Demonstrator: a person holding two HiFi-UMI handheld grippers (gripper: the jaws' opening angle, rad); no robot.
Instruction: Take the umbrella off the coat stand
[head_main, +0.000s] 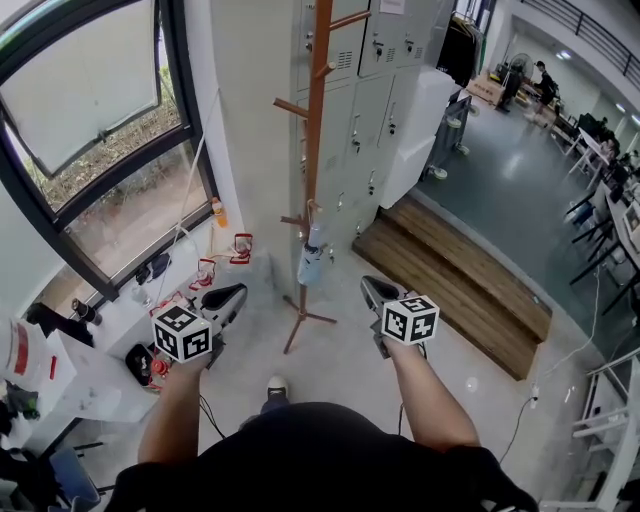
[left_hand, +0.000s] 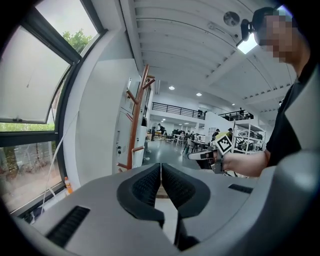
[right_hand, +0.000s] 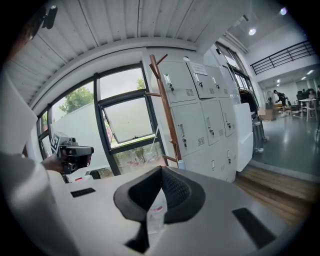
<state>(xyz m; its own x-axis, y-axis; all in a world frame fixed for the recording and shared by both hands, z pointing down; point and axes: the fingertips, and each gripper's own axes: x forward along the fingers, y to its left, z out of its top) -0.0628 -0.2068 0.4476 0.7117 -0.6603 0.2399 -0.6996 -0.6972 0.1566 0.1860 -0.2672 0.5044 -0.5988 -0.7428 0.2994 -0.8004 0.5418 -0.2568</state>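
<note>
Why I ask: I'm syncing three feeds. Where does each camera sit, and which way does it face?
Head view: on the person's head, looking steeply down at coat stand and umbrella; both forearms, left tool and right tool show.
Left gripper view: on the left tool, facing the hall; its shut jaws and the right tool show.
Right gripper view: on the right tool, facing window and lockers; its shut jaws and the left tool show.
All share the coat stand.

A dark-framed window (head_main: 110, 170) fills the left wall, with an orange bottle (head_main: 218, 212) upright on the sill below it and small red-and-white clutter along the low white worktop (head_main: 85, 375). Grey lockers (head_main: 375, 100) line the back wall, and a wooden step platform (head_main: 460, 280) lies near them. Beyond, a glossy floor (head_main: 520, 170) runs to distant desks and a person (head_main: 541, 78).
</note>
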